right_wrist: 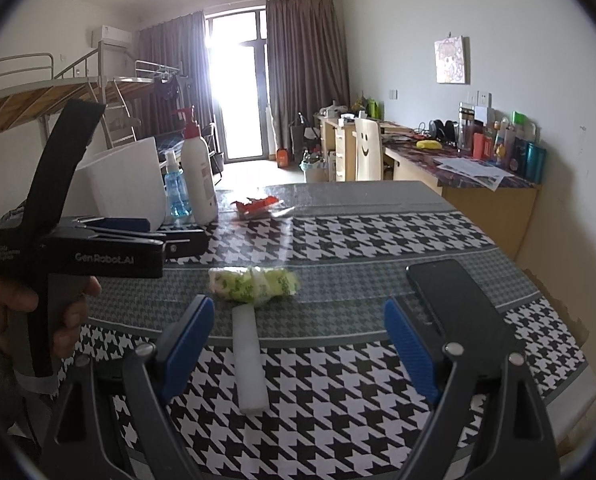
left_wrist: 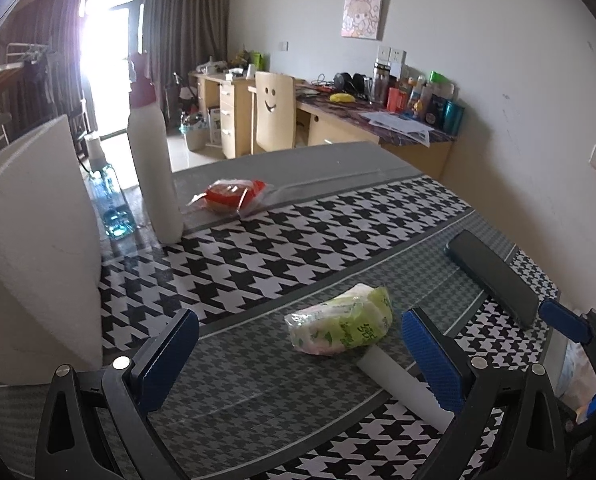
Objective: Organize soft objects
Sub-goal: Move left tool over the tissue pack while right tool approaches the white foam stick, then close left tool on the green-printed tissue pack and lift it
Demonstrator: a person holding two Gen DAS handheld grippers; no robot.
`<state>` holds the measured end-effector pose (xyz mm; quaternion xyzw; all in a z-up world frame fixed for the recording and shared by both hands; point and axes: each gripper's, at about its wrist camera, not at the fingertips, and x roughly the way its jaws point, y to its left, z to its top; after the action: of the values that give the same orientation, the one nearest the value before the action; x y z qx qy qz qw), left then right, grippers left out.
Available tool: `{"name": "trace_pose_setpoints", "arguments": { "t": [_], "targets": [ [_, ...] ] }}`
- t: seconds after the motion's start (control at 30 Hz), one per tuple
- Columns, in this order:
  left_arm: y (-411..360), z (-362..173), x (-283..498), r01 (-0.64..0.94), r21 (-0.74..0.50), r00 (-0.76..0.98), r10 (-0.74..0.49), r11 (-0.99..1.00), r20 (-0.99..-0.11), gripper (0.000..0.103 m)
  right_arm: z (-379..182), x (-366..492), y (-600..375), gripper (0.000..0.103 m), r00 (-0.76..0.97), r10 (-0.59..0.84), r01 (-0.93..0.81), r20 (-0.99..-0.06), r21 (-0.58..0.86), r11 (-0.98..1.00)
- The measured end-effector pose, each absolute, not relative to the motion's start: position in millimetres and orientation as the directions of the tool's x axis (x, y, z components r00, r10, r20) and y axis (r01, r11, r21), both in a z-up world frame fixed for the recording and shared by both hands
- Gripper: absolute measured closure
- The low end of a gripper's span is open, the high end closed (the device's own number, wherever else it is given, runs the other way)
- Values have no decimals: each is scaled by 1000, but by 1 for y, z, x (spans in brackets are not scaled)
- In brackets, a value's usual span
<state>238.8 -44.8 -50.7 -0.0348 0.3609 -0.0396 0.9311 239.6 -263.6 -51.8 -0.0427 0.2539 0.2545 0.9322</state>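
The left hand-held gripper is held wide open over the worktop, with nothing gripped. A green-and-white soft packet lies just ahead, between its blue pads but not touched by them. A white foam bar lies beside the packet, against the right pad. The right hand-held gripper is likewise spread wide and empty; the foam bar is seen between its pads, the packet just beyond. A red packet lies farther off, near a white bottle.

left wrist: low over table, facing window | right wrist: higher, same heading | shared: tissue pack
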Motion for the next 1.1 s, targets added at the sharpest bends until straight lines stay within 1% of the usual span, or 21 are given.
{"name": "trace_pose_setpoints", "arguments": {
  "t": [0.2,0.47,0.67,0.83,0.9,1.03,1.1],
  "targets": [
    [-49,-56,243,67,-88,728,-109,994,-677,1,-57,237,-263,13,730,455,-504,-509,48,862],
    [-56,-71,255,103,-89,684,-135,991,-717,4,-63,235,-259,13,714,463,-513,-526,57,856],
    [-60,-84,266,115,-112,643,-160,987,-749,12,-67,236,-258,13,706,463,-515,-536,60,855],
    [-62,-87,268,126,-123,634,-175,984,-753,18,-69,239,-259,13,702,460,-510,-543,66,857],
    [-64,-89,269,135,-122,631,-180,983,-754,23,-70,240,-259,13,700,460,-510,-546,68,858],
    [-65,-94,271,143,-135,621,-195,981,-759,26,-73,241,-257,13,695,463,-515,-550,69,854],
    [-65,-97,274,145,-145,612,-204,979,-764,34,-74,242,-256,13,691,461,-518,-556,63,853]
  ]
}}
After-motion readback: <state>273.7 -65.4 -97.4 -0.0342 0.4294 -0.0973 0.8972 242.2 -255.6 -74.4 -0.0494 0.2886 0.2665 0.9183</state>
